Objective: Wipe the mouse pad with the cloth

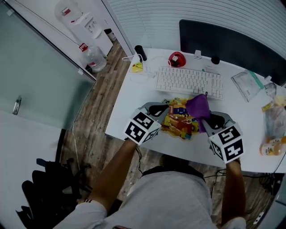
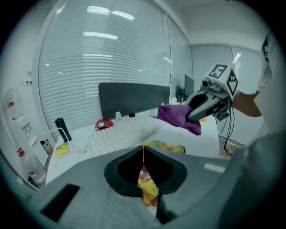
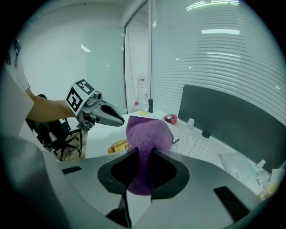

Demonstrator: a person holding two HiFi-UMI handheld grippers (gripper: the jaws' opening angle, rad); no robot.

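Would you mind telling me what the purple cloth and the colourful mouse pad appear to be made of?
The purple cloth: probably microfibre textile; matte, fuzzy nap, bunching softly where the right gripper pinches it. The mouse pad: thin, flexible sheet with a bright printed top, bending where the left gripper clamps its edge; fabric or rubber, I cannot tell.

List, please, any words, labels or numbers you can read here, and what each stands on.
None can be read.
mouse pad: colourful print, too blurred to read.
keyboard: key legends too small.
water bottle: red label, too small.
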